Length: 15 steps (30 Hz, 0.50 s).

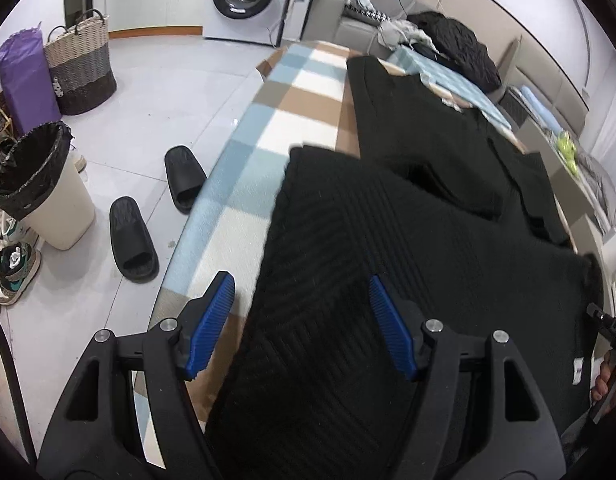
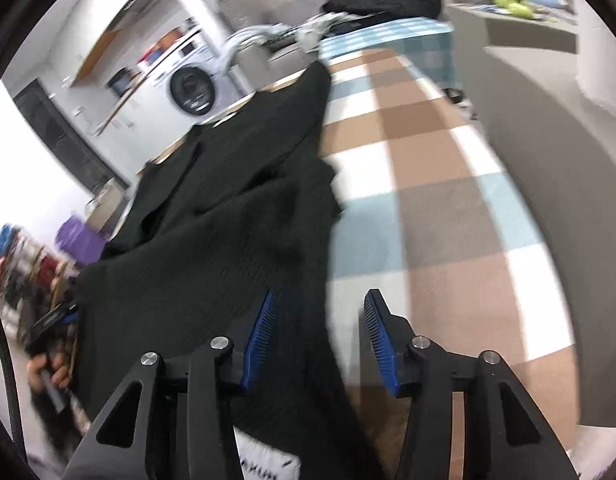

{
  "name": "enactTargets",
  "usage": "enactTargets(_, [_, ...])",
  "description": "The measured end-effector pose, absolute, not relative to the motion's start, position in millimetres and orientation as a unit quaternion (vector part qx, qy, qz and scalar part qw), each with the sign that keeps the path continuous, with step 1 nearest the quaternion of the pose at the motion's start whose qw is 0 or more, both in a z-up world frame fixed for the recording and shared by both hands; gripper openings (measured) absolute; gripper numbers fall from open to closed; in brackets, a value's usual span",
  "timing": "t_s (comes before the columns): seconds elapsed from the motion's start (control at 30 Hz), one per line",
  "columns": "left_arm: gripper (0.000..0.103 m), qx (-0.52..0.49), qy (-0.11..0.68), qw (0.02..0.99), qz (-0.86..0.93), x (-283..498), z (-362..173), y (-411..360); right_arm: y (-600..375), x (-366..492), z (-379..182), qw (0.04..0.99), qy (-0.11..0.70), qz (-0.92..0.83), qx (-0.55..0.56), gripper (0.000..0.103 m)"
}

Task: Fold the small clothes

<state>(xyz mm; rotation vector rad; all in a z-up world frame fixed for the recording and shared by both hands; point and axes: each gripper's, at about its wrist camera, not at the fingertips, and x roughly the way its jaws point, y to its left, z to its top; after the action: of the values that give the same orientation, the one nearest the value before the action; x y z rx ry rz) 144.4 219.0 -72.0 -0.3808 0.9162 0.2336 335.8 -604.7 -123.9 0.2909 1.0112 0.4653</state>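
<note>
we hold both grippers over the black knit garment on the checked table | left gripper spread, straddling its left edge | right gripper spread over right edge, pinching nothing | long axis runs away from us

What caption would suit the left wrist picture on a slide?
Open left gripper poised over a black ribbed garment spread on a checked tabletop.

Both wrist views angled down, close; share black garment.
</note>
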Motion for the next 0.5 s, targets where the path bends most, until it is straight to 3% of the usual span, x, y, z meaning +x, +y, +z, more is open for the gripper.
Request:
enactTargets(0.03, [0.067, -0.180, 0.440, 0.873, 0.107, 145, -74, 217, -601, 334, -125, 0.835, 0.481, 0.231, 0.133, 0.047])
enactTargets(0.1, [0.051, -0.171, 0.431, 0.880, 0.105, 146, -74, 212, -590, 330, -126, 0.839, 0.476, 0.240, 0.108, 0.044])
enactTargets(0.13, [0.030, -0.168, 0.429, 0.882, 0.102, 146, -74, 209, -585, 329, -125, 0.843, 0.471, 0.242, 0.093, 0.027])
enactTargets(0.17, [0.010, -0.166, 0.427, 0.883, 0.097, 146, -74, 207, -582, 328, -124, 0.846, 0.467, 0.244, 0.083, 0.018])
enactTargets(0.2, [0.004, -0.165, 0.421, 0.887, 0.095, 146, -71, 206, -578, 326, -122, 0.851, 0.458, 0.246, 0.073, 0.005])
enactTargets(0.5, [0.004, -0.167, 0.334, 0.925, 0.073, 117, -26, 201, -619, 304, -78, 0.901, 0.316, 0.251, 0.161, 0.004])
